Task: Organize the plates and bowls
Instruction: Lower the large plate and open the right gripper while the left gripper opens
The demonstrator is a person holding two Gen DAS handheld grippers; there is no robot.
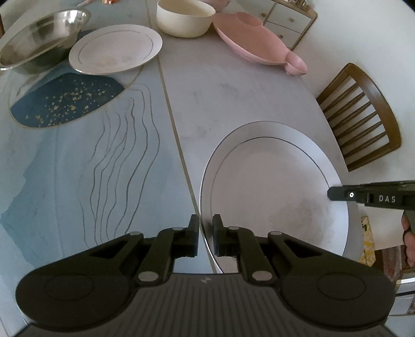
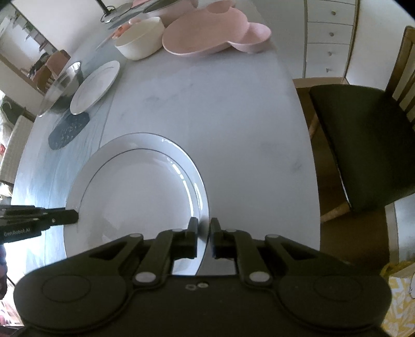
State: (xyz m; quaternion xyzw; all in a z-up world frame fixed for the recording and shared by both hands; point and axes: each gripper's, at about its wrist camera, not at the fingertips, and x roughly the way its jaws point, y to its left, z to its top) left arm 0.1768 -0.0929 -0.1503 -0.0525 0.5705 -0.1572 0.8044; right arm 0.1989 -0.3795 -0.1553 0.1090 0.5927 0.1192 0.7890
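- Two tongs grip one large white plate (image 1: 272,186) by opposite rims: the left tongs (image 1: 205,234) are clenched on the rim at the plate's 9 o'clock side, and the right tongs (image 2: 203,237) are clenched on the rim at its 3 o'clock side.
- In each wrist view the rim runs edge-on between the pads, so both grips read as holding the plate, not as released.
- The large white plate lies at the near edge of the desk (image 1: 233,85), level or nearly so; whether it is lifted clear of the surface cannot be told.
- Key relation: the small white plate (image 1: 115,49) lies at 11 o'clock from the left tongs, well apart, with open desk between.
- A steel bowl (image 1: 39,41) sits just beside the small white plate, on its far-left side.
- A cream bowl (image 1: 185,19) and a pink dish (image 1: 256,41) stand at 12 to 1 o'clock, near the far edge.
- Judgement: the left hand is the nearer to the small white plate, so a stacking move would lead toward 11 o'clock.
- A wooden chair (image 1: 363,116) stands at 2 o'clock, off the desk.
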